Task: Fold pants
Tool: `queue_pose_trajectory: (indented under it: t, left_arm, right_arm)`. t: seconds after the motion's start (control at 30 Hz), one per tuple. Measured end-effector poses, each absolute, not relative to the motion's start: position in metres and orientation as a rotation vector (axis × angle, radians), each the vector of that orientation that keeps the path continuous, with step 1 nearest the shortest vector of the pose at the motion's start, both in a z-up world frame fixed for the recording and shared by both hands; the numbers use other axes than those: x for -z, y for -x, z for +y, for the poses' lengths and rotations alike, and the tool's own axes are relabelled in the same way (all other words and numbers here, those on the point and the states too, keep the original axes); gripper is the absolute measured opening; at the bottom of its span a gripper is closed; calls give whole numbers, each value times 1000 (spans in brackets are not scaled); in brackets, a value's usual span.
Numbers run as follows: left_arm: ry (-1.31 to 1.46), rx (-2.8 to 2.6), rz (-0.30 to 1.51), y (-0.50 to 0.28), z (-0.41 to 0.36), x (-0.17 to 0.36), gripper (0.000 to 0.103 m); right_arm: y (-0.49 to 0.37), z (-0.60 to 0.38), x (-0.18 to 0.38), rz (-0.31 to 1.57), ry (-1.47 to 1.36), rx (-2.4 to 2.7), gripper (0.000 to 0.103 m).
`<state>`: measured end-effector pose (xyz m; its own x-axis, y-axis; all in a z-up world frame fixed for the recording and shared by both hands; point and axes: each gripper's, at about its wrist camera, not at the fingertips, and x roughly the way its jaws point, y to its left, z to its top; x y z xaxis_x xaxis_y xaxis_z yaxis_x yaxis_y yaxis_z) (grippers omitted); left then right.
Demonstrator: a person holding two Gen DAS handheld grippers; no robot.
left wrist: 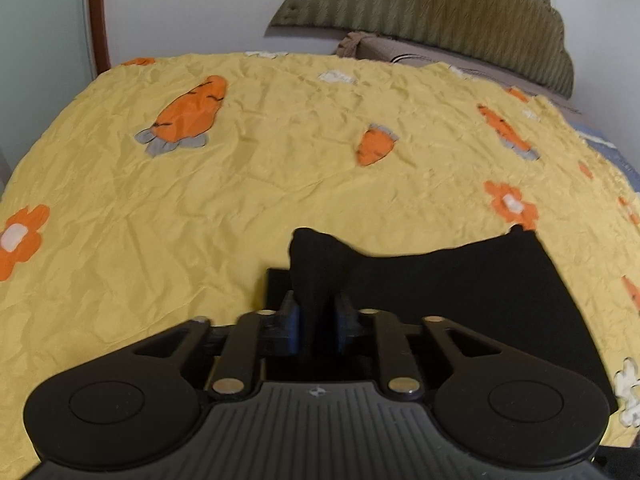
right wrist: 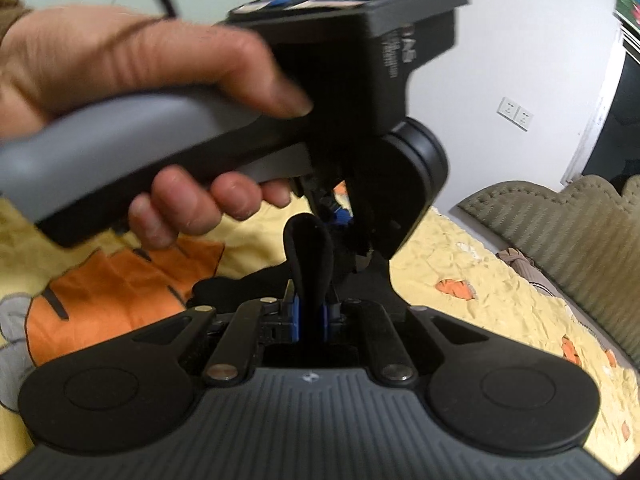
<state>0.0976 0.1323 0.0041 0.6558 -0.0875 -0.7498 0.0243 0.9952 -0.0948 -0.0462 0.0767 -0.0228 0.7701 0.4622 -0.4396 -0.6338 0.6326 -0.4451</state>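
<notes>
A bed [left wrist: 240,184] fills both views, covered with a crumpled yellow spread printed with orange carrots and flowers; a padded olive headboard [left wrist: 440,12] stands against a white wall at the upper right of the left wrist view.

The black pants [left wrist: 460,292] lie on the spread at the lower right of that view, one flat dark panel running out to the right edge, with a corner of cloth lifted into a peak at lower centre. The left gripper [left wrist: 316,316] has that peak between its blue pads; the jaws stand a little apart with the fabric filling the gap, and whether the pads press it I cannot tell for sure, so the hold looks loose at best.

In the right wrist view, the right gripper [right wrist: 312,316] pinches a rounded fold of the same black cloth, jaws nearly together on it. Just beyond, at centre, a hand [right wrist: 132,92] holds the other gripper's grey handle, so the two grippers are close together over the same part of the garment.

My judgement: a fold is under way, with two gathered edges brought near each other. The pants are not yet a neat stack; laying the lifted cloth down, letting go and any further folds seem left.
</notes>
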Motion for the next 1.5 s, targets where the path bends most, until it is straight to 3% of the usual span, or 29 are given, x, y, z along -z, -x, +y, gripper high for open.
queue_pose_trajectory:
  t: [0.07,0.13,0.27,0.33,0.57,0.77,0.9,1.03,1.5]
  left_arm:
    - [28,10,837,-94,136,-5,33]
    - [-15,-39,804,-88,141,-9,51]
    - [-41,-130,756,-81,153,-20,52]
    - [-3,-97,741,-78,153,-28,52]
    - [150,130,746,-81,119,-22,52]
    - [53,66,782,-96,112,17,51]
    - [-41,40,710,-82,105,8,51]
    - [-25,16,779,-93,110,27,55]
    - [-26,-37,758,-76,106,24,57]
  right_arm:
    - [46,82,29,316,637,-645,17]
    - [47,84,36,343,651,-661,22]
    - [58,69,28,355,643,-703,24]
    - [60,54,18,367,564,-722,29]
    - [19,4,-3,439,255,-658,29]
    - [9,9,28,543,307,-650,31]
    - [16,-14,10,508,241,-654,33]
    - [6,-26,19,565,254,-607,35]
    - [4,-40,29,581,209,-582,42]
